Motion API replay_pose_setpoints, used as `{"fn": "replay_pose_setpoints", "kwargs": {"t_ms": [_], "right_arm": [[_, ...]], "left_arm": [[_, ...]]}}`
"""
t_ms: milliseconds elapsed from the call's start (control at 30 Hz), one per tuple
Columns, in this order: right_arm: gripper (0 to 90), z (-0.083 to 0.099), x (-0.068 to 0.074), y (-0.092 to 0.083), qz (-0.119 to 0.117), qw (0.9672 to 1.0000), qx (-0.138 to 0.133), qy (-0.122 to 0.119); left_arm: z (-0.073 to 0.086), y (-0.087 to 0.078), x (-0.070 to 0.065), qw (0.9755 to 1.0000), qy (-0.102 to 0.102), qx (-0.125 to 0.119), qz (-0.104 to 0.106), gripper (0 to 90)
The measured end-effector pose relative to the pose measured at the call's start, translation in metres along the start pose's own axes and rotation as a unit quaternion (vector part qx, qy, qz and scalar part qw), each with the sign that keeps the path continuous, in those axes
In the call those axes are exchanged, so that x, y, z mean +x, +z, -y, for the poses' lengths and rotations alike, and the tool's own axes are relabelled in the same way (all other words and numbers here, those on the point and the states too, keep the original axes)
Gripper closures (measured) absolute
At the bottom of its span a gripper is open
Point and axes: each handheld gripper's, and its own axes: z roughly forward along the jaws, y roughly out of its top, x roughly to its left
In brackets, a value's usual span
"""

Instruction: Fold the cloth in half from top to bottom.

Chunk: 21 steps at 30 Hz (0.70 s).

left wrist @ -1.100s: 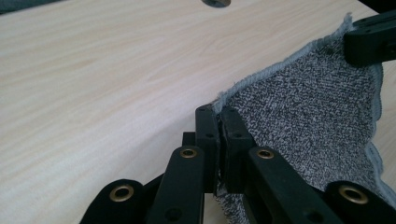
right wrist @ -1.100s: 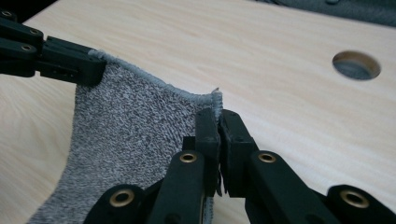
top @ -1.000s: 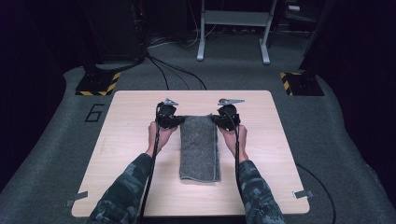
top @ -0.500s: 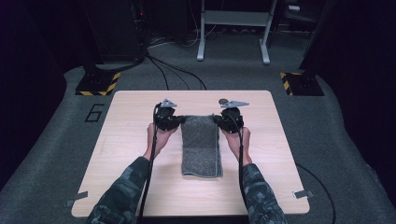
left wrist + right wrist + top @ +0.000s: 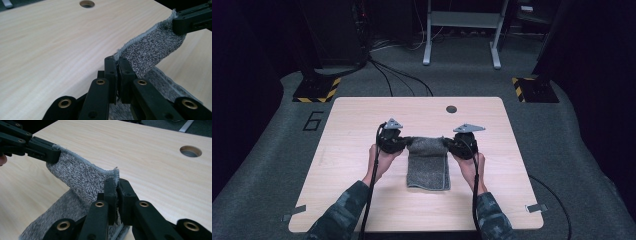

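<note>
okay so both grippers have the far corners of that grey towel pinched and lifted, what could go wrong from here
1. The left hand-held gripper and right hand-held gripper each pinch only a thin bit of the grey towel's hem, so a corner might slip out.
2. The near end lies on the wooden table; dragging could bunch it or spoil the fold.
3. The lifted edge sags between the grippers, so it may land unevenly.

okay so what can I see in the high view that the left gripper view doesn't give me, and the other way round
High view alone: both forearms, the whole grey towel lying along the table, the floor with striped stand bases. Left gripper view alone: close up, the left tongs pinched shut on a corner of the towel's stitched far edge, lifted off the wood. Both: the towel's far end held up between left and right tongs, and the round hole in the tabletop.
</note>
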Motion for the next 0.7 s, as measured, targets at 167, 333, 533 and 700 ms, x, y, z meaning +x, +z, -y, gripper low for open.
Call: {"fn": "replay_pose_setpoints", "kwargs": {"t_ms": [167,333,533,700], "right_arm": [[85.6,0.019,0.008,-0.006,-0.010,0.9999,0.009,0.001],[85.0,0.034,0.014,-0.009,-0.013,0.9998,0.015,0.004],[82.5,0.059,0.016,-0.010,-0.016,0.9992,0.035,0.009],[67.4,0.077,0.016,-0.016,-0.030,0.9986,0.042,0.012]], "left_arm": [[0.013,-0.001,-0.003,0.9998,-0.008,0.009,0.013,86.8],[0.022,0.000,-0.009,0.9996,-0.005,0.020,0.020,86.0],[0.039,0.003,-0.017,0.9981,-0.009,0.045,0.040,79.7],[0.060,-0.001,-0.022,0.9956,-0.027,0.067,0.059,58.7]]}}
